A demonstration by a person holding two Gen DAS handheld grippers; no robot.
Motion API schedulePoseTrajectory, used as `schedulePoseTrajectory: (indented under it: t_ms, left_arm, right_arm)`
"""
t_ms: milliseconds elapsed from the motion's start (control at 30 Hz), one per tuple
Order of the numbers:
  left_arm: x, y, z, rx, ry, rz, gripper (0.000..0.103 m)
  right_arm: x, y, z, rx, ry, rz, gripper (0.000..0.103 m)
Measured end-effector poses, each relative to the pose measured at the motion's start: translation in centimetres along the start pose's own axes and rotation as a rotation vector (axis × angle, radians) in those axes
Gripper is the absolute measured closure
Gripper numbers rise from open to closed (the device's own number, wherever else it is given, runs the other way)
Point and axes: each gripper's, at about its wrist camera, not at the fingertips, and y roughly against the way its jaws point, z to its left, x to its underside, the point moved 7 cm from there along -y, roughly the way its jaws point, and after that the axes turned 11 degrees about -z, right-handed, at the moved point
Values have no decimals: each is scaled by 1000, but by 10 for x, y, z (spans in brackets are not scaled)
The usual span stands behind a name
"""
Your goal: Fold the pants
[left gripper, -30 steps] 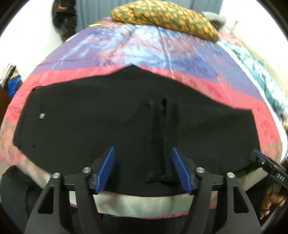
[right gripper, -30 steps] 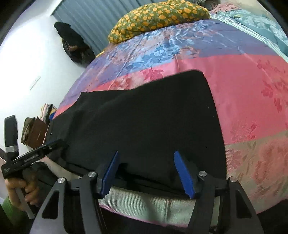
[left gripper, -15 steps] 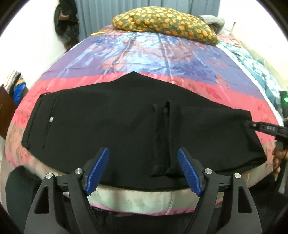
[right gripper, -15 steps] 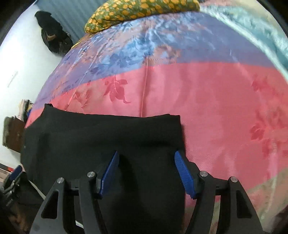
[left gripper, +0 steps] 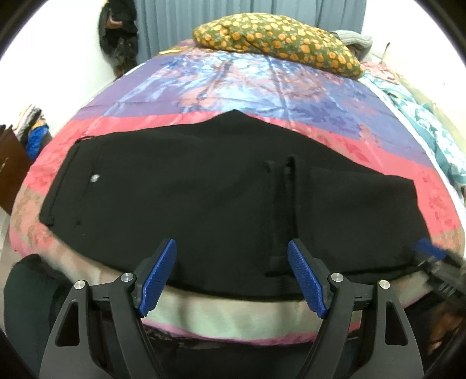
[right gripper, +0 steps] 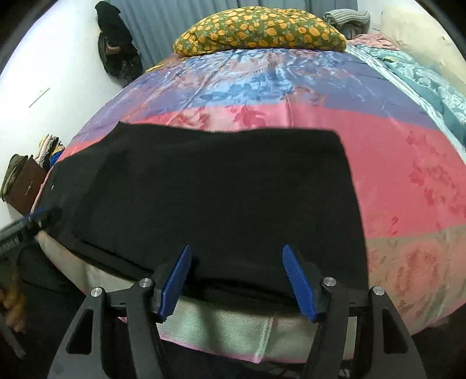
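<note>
The black pants point(left gripper: 204, 198) lie flat across the near end of the bed point(left gripper: 262, 87), a matte, soft-looking cloth with no sheen. From my left gripper's camera they spread as one broad dark shape: the waistband end with a small pale button point(left gripper: 94, 177) sits toward the left of the pants, and narrow raised hems run as vertical ridges right of their middle, where one layer is folded over another. My left gripper point(left gripper: 231, 274) hangs over the pants' near edge with its ribbed blue pads point(left gripper: 157, 280) well apart and nothing pinched between them. My right gripper point(right gripper: 237, 280) hovers over the pants' right part, its jaws also spread and empty above the cloth.

Under the pants the bedcover point(right gripper: 393, 163) is glossy satin in pink, purple and blue bands woven with flowers. Beyond the pants, at the far end, rests a plump olive pillow point(right gripper: 262, 29) dotted orange, before a grey-blue curtain point(left gripper: 174, 23). Right of the pants a teal patterned blanket point(right gripper: 431, 84) lies rumpled.
</note>
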Motion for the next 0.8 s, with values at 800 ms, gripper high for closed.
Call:
schedulePoseTrajectory:
  t_ms: [800]
  left_arm:
    - [15,-24,48,-102,102,64,14]
  right_arm:
    - [18,-12,10,-26,8,-71,2]
